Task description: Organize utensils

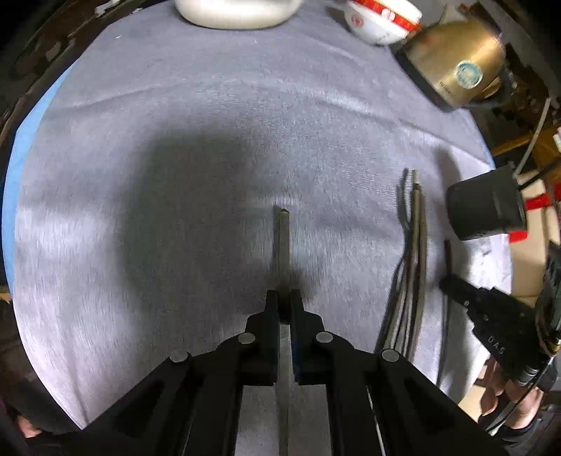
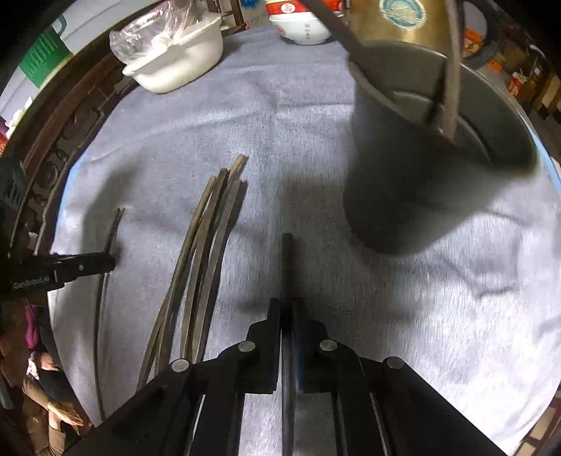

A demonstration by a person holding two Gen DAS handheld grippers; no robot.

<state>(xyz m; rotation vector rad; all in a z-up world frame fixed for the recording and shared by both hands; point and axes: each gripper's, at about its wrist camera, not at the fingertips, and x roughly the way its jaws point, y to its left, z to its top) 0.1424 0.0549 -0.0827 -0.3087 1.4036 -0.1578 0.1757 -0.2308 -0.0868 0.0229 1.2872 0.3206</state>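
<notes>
My left gripper point(image 1: 284, 298) is shut on a single dark chopstick point(image 1: 282, 238) that sticks out forward over the grey cloth point(image 1: 175, 158). My right gripper point(image 2: 286, 305) is likewise shut on one dark chopstick point(image 2: 286, 263). Between the two grippers a loose bundle of several chopsticks point(image 2: 207, 252) lies on the cloth; in the left wrist view the bundle point(image 1: 413, 252) is to the right. A dark grey holder cup point(image 2: 420, 168) stands ahead and right of my right gripper, with two chopsticks point(image 2: 452, 70) leaning in it. The same cup point(image 1: 487, 207) shows at the right of the left wrist view.
A white tub point(image 2: 175, 59) with plastic wrap stands at the far side, beside a red-and-white bowl point(image 2: 301, 28). A gold kettle point(image 1: 455, 66) sits at the far right. The dark wooden table rim point(image 2: 59, 147) curves around the cloth. A person's hand point(image 1: 498, 393) holds the right gripper.
</notes>
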